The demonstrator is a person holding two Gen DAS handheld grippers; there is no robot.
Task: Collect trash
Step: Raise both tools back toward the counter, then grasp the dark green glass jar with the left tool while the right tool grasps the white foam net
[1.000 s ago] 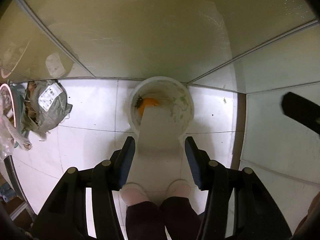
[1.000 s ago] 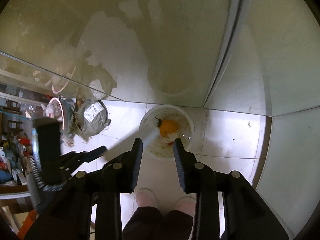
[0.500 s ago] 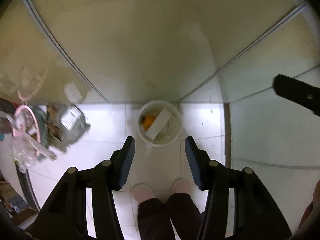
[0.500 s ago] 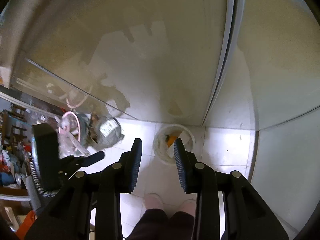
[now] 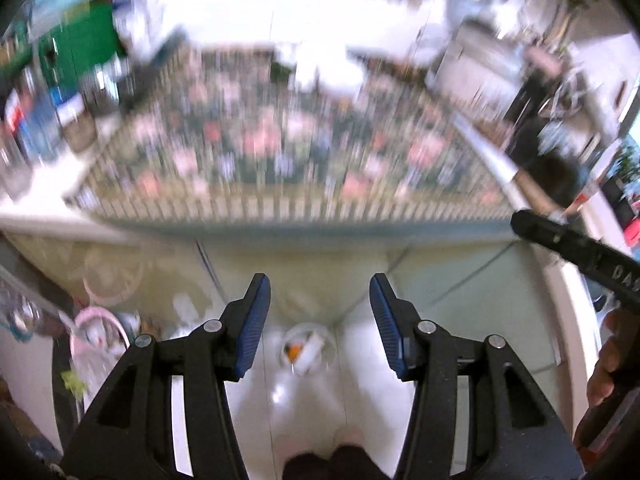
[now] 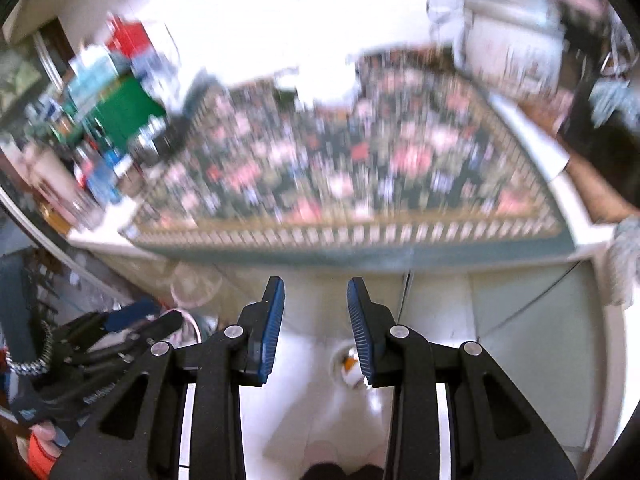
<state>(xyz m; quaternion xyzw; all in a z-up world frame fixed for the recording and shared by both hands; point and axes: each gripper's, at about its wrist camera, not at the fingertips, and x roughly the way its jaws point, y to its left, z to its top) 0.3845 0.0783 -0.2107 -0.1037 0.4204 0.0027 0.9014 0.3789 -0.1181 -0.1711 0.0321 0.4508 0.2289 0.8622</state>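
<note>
A white trash bucket [image 5: 307, 350] stands on the floor far below, holding an orange piece and a white flat piece. It also shows in the right wrist view [image 6: 347, 364], partly behind a finger. My left gripper [image 5: 320, 322] is open and empty, high above the bucket. My right gripper [image 6: 315, 330] is open and empty. A table with a flowered cloth [image 5: 288, 152] fills the upper part of both views, blurred by motion; it also shows in the right wrist view [image 6: 360, 168].
White blurred things [image 5: 324, 68] lie at the cloth's far edge. Boxes and bottles [image 6: 100, 112] crowd the table's left. A pink-rimmed object and clutter [image 5: 96, 332] sit on the floor at left. The person's feet [image 5: 332, 464] stand below.
Both grippers have risen and tilted up from the bucket; the tabletop with the flowered cloth has come into view. The white piece lies in the bucket, which looks much smaller now.
</note>
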